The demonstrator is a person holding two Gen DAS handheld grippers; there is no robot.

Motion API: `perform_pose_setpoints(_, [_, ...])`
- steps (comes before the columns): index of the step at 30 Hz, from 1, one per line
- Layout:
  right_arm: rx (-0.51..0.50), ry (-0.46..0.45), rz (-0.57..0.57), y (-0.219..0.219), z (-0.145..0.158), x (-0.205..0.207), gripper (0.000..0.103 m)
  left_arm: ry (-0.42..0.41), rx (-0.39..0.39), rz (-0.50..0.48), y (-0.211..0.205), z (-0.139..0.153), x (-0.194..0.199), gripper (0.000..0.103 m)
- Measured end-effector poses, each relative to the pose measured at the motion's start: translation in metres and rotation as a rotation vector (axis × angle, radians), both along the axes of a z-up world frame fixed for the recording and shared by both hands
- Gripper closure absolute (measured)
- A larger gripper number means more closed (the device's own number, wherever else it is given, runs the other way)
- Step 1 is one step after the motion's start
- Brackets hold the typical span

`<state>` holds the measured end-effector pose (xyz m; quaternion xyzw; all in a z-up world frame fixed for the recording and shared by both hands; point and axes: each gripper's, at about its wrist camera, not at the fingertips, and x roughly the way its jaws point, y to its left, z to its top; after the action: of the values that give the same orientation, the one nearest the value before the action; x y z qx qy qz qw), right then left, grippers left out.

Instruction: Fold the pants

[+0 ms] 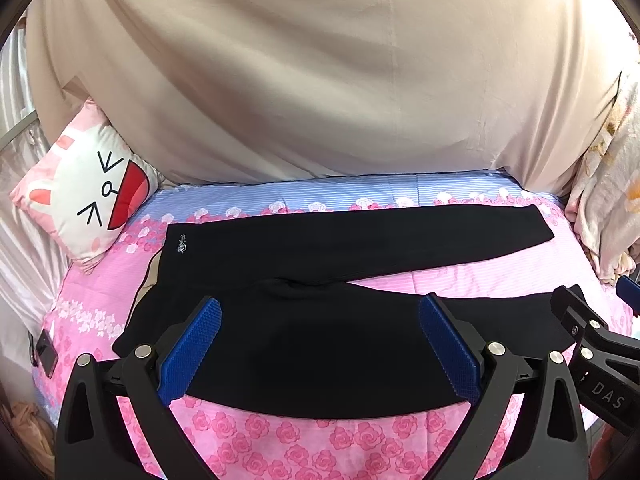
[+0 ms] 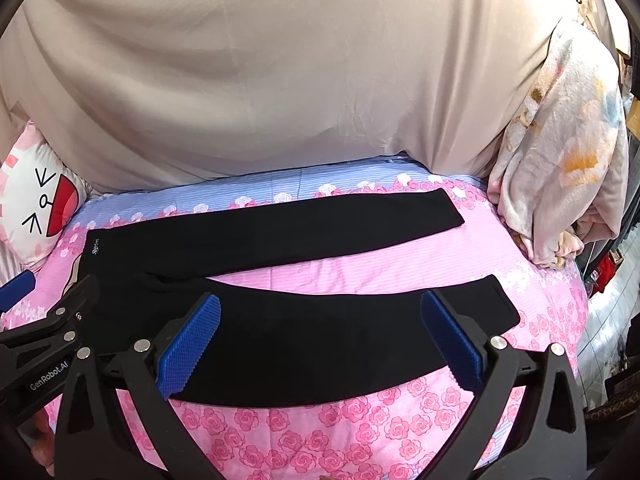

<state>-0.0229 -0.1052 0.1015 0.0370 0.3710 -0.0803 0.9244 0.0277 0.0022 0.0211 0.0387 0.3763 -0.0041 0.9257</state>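
Note:
Black pants (image 1: 320, 256) lie flat on a pink rose-print bed cover (image 1: 304, 436), waistband to the left, both legs spread to the right in a V. They also show in the right wrist view (image 2: 280, 236). My left gripper (image 1: 320, 340) is open and empty, hovering over the near leg by the crotch. My right gripper (image 2: 320, 340) is open and empty over the near leg, closer to its cuff (image 2: 500, 300). Each gripper shows at the edge of the other's view.
A rabbit-face pillow (image 1: 88, 196) sits at the bed's left. A beige sheet (image 1: 320, 80) hangs behind. A bunched floral blanket (image 2: 560, 160) lies at the right. A dark phone-like object (image 1: 46, 354) lies at the left edge of the bed.

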Motion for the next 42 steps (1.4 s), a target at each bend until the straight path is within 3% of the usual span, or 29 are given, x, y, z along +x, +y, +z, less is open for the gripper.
perform_pose_setpoints(42, [-0.004,0.008,0.015,0.006,-0.004,0.002,0.005,0.002,-0.002,0.004,0.009,-0.004,0.003,0.006])
